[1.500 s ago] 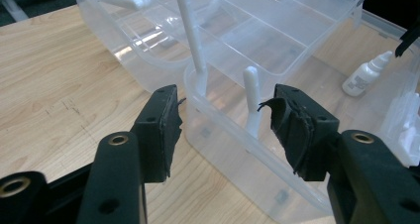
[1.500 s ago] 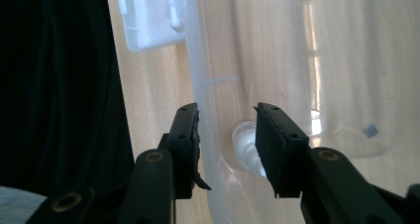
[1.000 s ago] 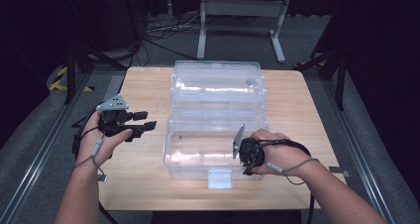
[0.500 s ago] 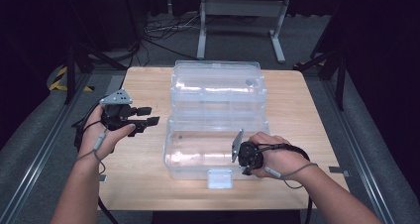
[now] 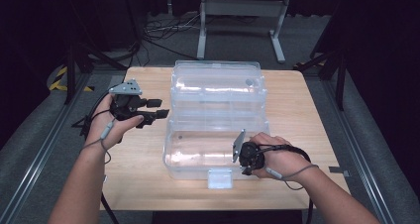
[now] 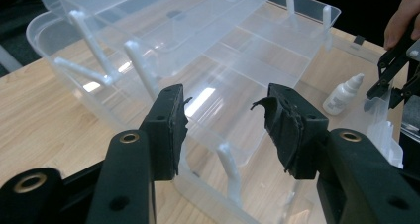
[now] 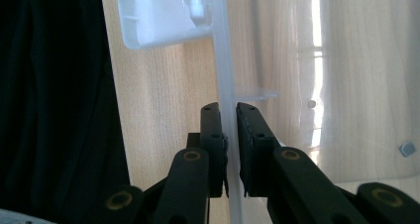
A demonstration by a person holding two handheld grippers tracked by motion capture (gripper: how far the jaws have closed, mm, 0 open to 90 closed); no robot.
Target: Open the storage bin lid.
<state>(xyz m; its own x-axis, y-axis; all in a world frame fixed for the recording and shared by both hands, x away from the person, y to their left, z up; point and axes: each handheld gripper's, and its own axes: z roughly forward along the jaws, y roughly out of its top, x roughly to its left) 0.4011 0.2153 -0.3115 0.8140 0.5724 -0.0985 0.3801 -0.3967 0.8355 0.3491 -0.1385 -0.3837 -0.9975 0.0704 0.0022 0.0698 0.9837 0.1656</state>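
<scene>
A clear plastic storage box (image 5: 216,87) stands open in the middle of the wooden table, its lid tipped back. My right gripper (image 5: 245,170) is at the box's front wall beside the white latch (image 5: 220,178). Its jaws have just been closing, and in the right gripper view the pads of the right gripper (image 7: 228,116) press on the thin clear wall (image 7: 224,60) from both sides. My left gripper (image 5: 161,108) hovers left of the box. The left gripper (image 6: 225,117) has just narrowed slightly but stands open with nothing between its jaws. A small white dropper bottle (image 6: 343,92) lies inside the box.
Bare wooden table top (image 5: 133,184) lies left and in front of the box, and more to its right (image 5: 307,110). Metal stand legs (image 5: 240,8) and cables stand on the dark floor beyond the far edge.
My left hand has lifted and drifted slightly toward the box. The right hand has stayed at the front wall.
</scene>
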